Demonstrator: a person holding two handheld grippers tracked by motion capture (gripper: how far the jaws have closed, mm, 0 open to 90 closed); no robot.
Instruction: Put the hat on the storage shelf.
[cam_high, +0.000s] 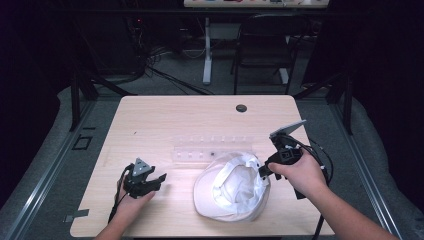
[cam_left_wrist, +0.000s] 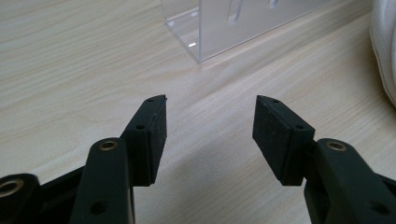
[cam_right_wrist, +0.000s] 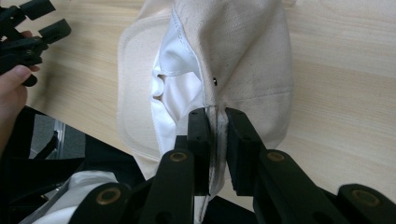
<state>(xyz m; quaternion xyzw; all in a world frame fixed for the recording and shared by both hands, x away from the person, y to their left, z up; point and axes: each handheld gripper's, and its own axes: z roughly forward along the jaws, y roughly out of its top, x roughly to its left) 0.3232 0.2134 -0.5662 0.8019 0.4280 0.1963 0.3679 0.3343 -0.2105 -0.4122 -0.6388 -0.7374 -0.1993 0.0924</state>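
Observation:
A white cap (cam_high: 231, 188) lies upside down on the wooden table (cam_high: 165, 117), its white lining facing up. My right gripper (cam_high: 263, 170) is shut on the cap's rim at its right side. In the right gripper view the black pads (cam_right_wrist: 201, 140) pinch a seam of the cream cap (cam_right_wrist: 243, 60), and the cloth hangs lifted from the table. My left gripper (cam_high: 161, 179) rests low at the table's left, to the left of the cap, and stands open. Between its fingers (cam_left_wrist: 152, 135) there is nothing but bare wood.
A clear acrylic rack (cam_high: 212, 150) stands just behind the cap, and its corner (cam_left_wrist: 219, 28) is ahead of the left gripper. A round cable hole (cam_high: 241, 108) sits near the table's far edge. A chair (cam_high: 265, 45) and a desk leg (cam_high: 207, 50) stand beyond the table.

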